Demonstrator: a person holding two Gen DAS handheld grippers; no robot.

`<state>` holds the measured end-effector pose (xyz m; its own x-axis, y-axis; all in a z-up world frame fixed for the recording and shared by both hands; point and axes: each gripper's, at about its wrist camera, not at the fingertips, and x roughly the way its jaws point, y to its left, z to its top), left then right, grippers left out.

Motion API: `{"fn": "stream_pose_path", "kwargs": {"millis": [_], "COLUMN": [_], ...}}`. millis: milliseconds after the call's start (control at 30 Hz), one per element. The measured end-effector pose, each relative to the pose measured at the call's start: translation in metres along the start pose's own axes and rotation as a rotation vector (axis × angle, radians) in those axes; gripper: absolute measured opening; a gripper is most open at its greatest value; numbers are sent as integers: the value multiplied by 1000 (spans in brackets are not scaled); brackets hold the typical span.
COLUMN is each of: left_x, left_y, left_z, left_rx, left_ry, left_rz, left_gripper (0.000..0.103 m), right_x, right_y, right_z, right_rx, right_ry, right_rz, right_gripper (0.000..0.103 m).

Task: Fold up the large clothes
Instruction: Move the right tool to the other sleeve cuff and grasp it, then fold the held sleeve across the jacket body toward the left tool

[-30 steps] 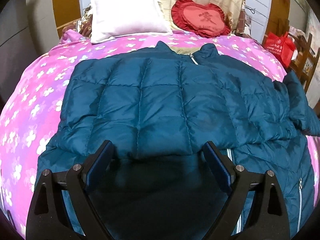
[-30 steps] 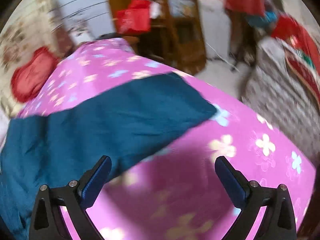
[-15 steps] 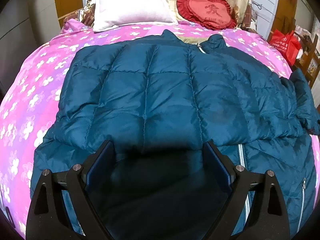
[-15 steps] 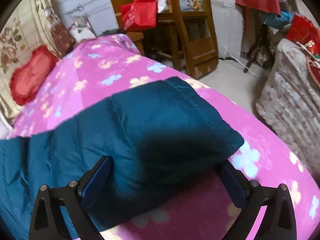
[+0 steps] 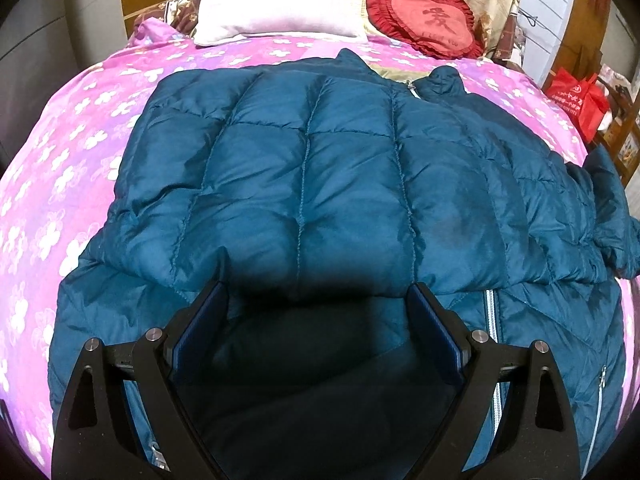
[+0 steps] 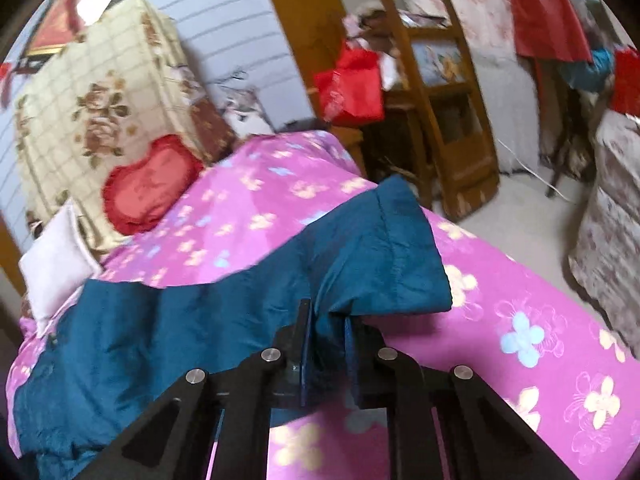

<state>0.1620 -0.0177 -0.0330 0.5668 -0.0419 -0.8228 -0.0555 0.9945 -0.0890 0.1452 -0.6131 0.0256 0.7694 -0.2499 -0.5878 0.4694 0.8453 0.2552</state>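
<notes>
A teal quilted puffer jacket (image 5: pixel 320 184) lies spread on the pink flowered bedspread (image 5: pixel 60 168), its left side folded over the front, collar toward the pillows. My left gripper (image 5: pixel 316 296) is open and hovers just above the jacket's folded edge near the hem. My right gripper (image 6: pixel 326 320) is shut on the jacket's right sleeve (image 6: pixel 384 252) near the cuff and holds it lifted off the bedspread (image 6: pixel 520 340). The cuff end sticks out beyond the jaws.
A white pillow (image 5: pixel 276 0) and a red heart cushion (image 5: pixel 428 20) lie at the head of the bed. A wooden chair (image 6: pixel 440 92) with a red bag (image 6: pixel 352 84) stands off the bed's right side, with floor beyond.
My right gripper has closed on the sleeve near the cuff and lifted it. My left gripper has moved slightly forward over the jacket and stays open.
</notes>
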Motion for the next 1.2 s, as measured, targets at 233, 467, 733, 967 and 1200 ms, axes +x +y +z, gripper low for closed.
{"fn": "stream_pose_path", "kwargs": {"millis": [233, 467, 733, 967, 1200], "left_x": [-1, -4, -8, -9, -10], "left_y": [3, 8, 19, 29, 45], "left_z": [0, 2, 10, 17, 25], "left_rx": [-13, -36, -80, -111, -153], "left_ry": [9, 10, 3, -11, -22], "left_rz": [-2, -3, -19, -33, -21], "left_gripper": [92, 91, 91, 91, 91], "right_x": [-23, -27, -21, -19, -31], "right_y": [56, 150, 274, 365, 436], "right_z": [-5, -42, -119, -176, -222], "right_rx": [-85, -262, -570, -767, -866], "right_ry": [-14, 17, 65, 120, 183], "right_rz": [113, 174, 221, 280, 455], "right_gripper": [12, 12, 12, 12, 12]}}
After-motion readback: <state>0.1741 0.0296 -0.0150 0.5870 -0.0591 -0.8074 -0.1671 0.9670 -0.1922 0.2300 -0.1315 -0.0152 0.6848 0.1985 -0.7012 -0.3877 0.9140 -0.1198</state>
